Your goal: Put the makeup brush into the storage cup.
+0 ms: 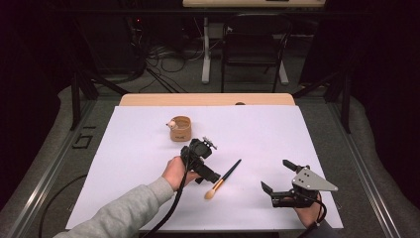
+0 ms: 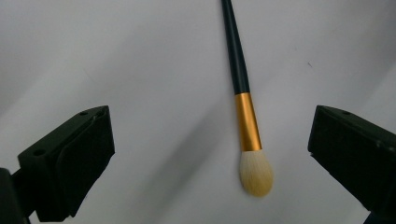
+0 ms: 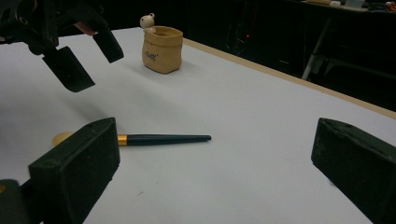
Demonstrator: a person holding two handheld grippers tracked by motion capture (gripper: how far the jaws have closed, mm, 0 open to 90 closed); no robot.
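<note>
A makeup brush (image 1: 224, 178) with a dark handle, gold ferrule and pale bristles lies flat on the white sheet (image 1: 148, 163), bristles toward me. My left gripper (image 1: 208, 177) hovers just left of it, open, jaws pointing down at it. In the left gripper view the brush (image 2: 247, 121) lies between the spread jaws, nearer the right one, untouched by my left gripper (image 2: 212, 128). My right gripper (image 1: 278, 176) stands open at the front right, empty. From the right gripper view (image 3: 215, 128) the brush (image 3: 163, 139) lies ahead and the left gripper (image 3: 91, 58) hangs above it.
A tan sack-shaped pot (image 1: 180, 129) with a small pale figure (image 1: 171, 124) on its rim stands behind the brush, also seen as the pot (image 3: 162, 49). The wooden table edge (image 1: 208, 99) runs along the back; a chair (image 1: 255, 44) and cables lie beyond.
</note>
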